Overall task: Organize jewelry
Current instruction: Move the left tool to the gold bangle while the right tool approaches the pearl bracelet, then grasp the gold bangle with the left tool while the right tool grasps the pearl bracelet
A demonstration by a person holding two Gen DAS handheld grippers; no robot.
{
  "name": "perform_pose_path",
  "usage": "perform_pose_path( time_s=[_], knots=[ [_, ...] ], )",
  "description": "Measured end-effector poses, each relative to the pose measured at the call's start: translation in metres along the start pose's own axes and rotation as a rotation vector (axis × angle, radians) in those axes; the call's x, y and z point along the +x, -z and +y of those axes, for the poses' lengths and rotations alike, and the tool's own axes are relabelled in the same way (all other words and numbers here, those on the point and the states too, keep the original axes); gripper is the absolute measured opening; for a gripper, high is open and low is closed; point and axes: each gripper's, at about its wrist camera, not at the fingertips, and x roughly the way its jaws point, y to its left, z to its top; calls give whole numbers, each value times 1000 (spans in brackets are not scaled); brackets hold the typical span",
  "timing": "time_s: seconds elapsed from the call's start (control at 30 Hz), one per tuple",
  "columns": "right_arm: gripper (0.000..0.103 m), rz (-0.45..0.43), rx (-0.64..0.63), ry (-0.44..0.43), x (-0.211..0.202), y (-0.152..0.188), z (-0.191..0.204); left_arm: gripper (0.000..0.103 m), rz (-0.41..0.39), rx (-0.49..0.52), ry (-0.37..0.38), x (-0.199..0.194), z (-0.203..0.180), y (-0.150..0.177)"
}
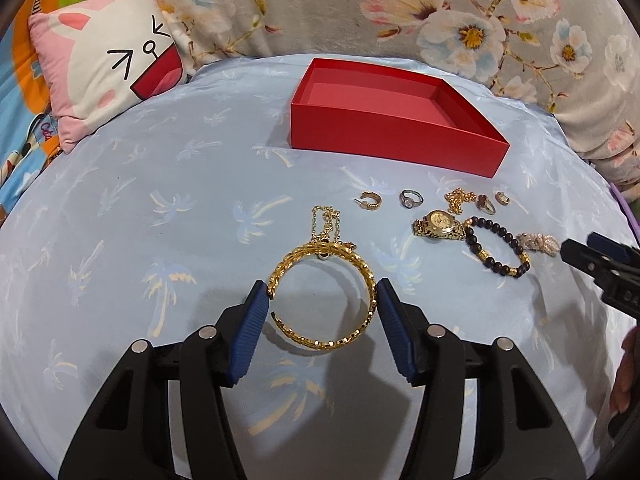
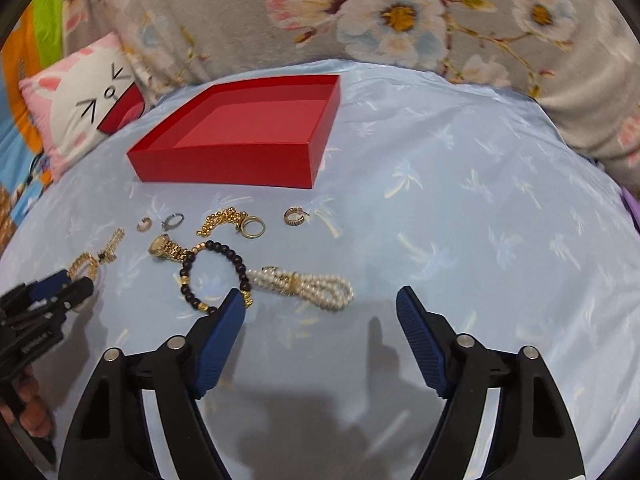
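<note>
Left gripper (image 1: 323,298) with ribbed blue fingers closed around a textured gold bangle (image 1: 324,294) on the glossy blue bedsheet (image 1: 160,208); right gripper (image 2: 320,306) spread wide, holding nothing; square red box (image 1: 394,120) beyond.

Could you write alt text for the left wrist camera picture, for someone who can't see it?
Blue-padded left tongs bracket a gold bangle on a pale blue palm-print cloth, pads touching its sides. Beyond lie rings, a gold watch, a dark bead bracelet and an empty red box.
</note>
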Motion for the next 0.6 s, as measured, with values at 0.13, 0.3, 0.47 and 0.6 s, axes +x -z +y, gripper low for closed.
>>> perform_pose_path(
  time_s=[0.13,0.3,0.47,0.6],
  knots=[
    [69,36,-118,-28,18,-5,3,54,12,-19,14,2,4,1],
    [68,72,-184,-97,34,-8,4,54,15,-20,19,3,5,1],
    [65,83,-189,-155,43,-11,1,54,19,-14,20,3,3,1],
    [47,79,-194,-171,39,-9,4,54,23,-16,19,4,3,1]
  ],
)
